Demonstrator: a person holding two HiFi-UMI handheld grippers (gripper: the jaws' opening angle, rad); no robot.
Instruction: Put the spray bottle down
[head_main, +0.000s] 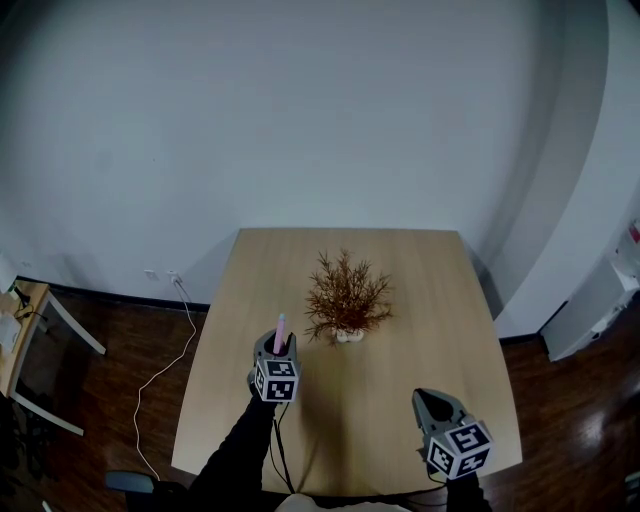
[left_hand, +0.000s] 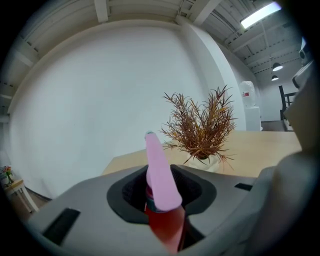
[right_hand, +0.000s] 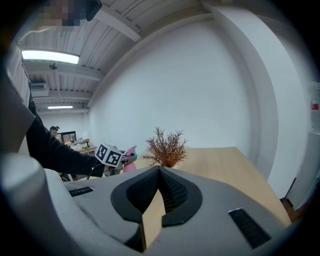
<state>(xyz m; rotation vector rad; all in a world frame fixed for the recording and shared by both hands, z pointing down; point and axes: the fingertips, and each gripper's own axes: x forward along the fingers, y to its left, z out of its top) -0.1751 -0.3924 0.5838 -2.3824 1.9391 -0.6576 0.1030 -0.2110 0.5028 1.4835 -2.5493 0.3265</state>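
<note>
A person stands at a light wooden table (head_main: 400, 270) with 2 hand-held grey grippers, seen from above.

The left gripper (head_main: 278, 345) is over the near left part of the tabletop. Its 2 jaws stand partly apart and press on a spray bottle with a red translucent body and a pink plastic spray head (left_hand: 161, 180). The bottle is roughly upright between the jaws, and its pink head rises above them and leans slightly away from the gripper. No view shows whether the bottle's base touches the table. A black-and-white marker cube (head_main: 277, 380) sits on the back of this gripper, and a black sleeve (head_main: 235, 455) runs from it toward the near table edge.

The right gripper (head_main: 428, 398) is over the near right corner of the table, well apart from the left one. Its 2 jaws meet at their tips, and nothing is between them; only bare tabletop shows through the slit behind the tips. Its own marker cube (head_main: 458, 447) is at its near end.

A dried reddish-brown bushy plant (head_main: 346, 295) in a small white pot (head_main: 348, 335) stands just beyond the left gripper and slightly to its right, ahead and to the left of the right gripper. To the left of the left gripper, off the table, a white cable (head_main: 165, 365) trails across a dark wooden floor (head_main: 100, 400) to a plain white wall (head_main: 300, 120).
</note>
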